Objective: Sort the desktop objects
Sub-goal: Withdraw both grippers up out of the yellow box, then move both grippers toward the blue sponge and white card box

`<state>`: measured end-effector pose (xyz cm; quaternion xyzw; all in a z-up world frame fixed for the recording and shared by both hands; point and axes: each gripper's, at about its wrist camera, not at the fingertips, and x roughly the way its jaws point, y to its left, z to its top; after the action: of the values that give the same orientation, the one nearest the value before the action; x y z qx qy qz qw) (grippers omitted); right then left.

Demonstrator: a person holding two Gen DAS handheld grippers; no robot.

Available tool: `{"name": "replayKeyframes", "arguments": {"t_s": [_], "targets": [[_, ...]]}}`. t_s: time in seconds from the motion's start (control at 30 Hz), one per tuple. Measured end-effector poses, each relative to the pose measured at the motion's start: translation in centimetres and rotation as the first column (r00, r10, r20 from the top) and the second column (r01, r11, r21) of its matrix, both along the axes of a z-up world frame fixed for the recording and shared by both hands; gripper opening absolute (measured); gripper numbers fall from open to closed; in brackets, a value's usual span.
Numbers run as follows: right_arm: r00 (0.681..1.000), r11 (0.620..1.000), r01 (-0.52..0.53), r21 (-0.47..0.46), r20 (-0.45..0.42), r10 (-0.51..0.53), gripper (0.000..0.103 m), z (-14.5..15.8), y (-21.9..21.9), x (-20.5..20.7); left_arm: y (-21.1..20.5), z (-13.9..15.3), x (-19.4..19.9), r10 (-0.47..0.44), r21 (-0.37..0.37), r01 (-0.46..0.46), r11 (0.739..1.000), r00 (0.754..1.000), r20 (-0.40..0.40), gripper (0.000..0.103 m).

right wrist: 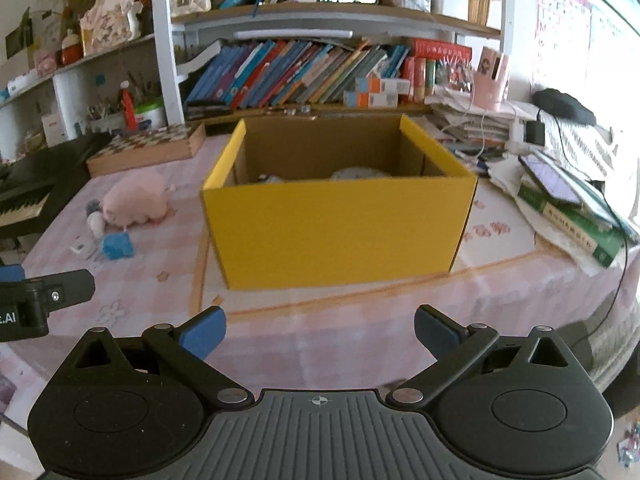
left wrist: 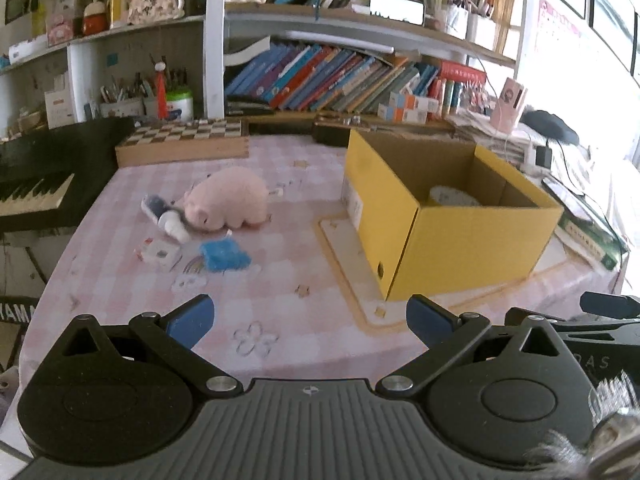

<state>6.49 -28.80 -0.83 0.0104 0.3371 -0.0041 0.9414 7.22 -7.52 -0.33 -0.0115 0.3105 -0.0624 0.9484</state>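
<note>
- Pink-and-white checked cloth covers the table (left wrist: 280,280), which stands against crowded bookshelves (left wrist: 340,76) of leaning picture books, pen pots and trinkets; a wooden chessboard box (left wrist: 182,142) lies at the back and a black piano keyboard (left wrist: 32,188) sits off the left edge.
- Open-topped yellow cardboard box (right wrist: 340,228) stands on the right half of the cloth, on a pale mat; something pale and rounded lies inside, too blurred to name.
- Things not yet sorted lie in a cluster well apart from the box, to its left: a pink plush pig (left wrist: 228,200), a small grey-and-white soft toy (left wrist: 168,216) touching its snout, a fuzzy blue square pad (left wrist: 224,255) just in front, and a small white card packet (left wrist: 158,254) beside that.
- Left gripper (left wrist: 308,320) hovers low near the table's front edge, blue-padded fingers spread wide with nothing between them.
- Right gripper (right wrist: 320,330) faces the box's front wall, likewise wide apart and holding nothing.
- Likely risks: the pig and the grey toy touch, so a pinch on one may drag the other along or off the table's left side.
- The pig is bulky and soft; a shallow bite could slip off its fur.
- The flat packet and pad may slide on the cloth instead of lifting, or bunch the cloth.
- The two grippers are close together, so a reach across could knock them.
</note>
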Motion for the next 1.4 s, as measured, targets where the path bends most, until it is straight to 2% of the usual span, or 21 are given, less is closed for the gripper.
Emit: {"name": "replayKeyframes", "arguments": {"t_s": [0.27, 0.57, 1.0, 1.4], "targets": [[0.997, 0.999, -0.036, 0.02, -0.061, 0.037, 0.102, -1.0, 2.9, -1.6, 2.1, -0.9, -2.0, -0.022, 0.016, 0.023, 1.0, 0.998, -0.051, 0.103], [0.991, 0.996, -0.092, 0.019, -0.093, 0.093, 0.102, -1.6, 6.3, -2.5, 5.1, -1.4, -3.2, 0.013, 0.029, -0.011, 1.0, 0.997, -0.073, 0.103], [0.978, 0.982, -0.19, 0.008, -0.083, 0.19, 0.102, -1.2, 10.7, -1.8, 9.1, -1.1, -3.7, 0.082, 0.026, -0.08, 0.996, 0.995, -0.056, 0.103], [0.953, 0.954, -0.299, -0.007, -0.047, 0.299, 0.102, -0.3, 14.7, -0.8, 12.4, 0.0, -3.8, 0.163, 0.03, -0.163, 0.986, 0.987, -0.007, 0.103]]}}
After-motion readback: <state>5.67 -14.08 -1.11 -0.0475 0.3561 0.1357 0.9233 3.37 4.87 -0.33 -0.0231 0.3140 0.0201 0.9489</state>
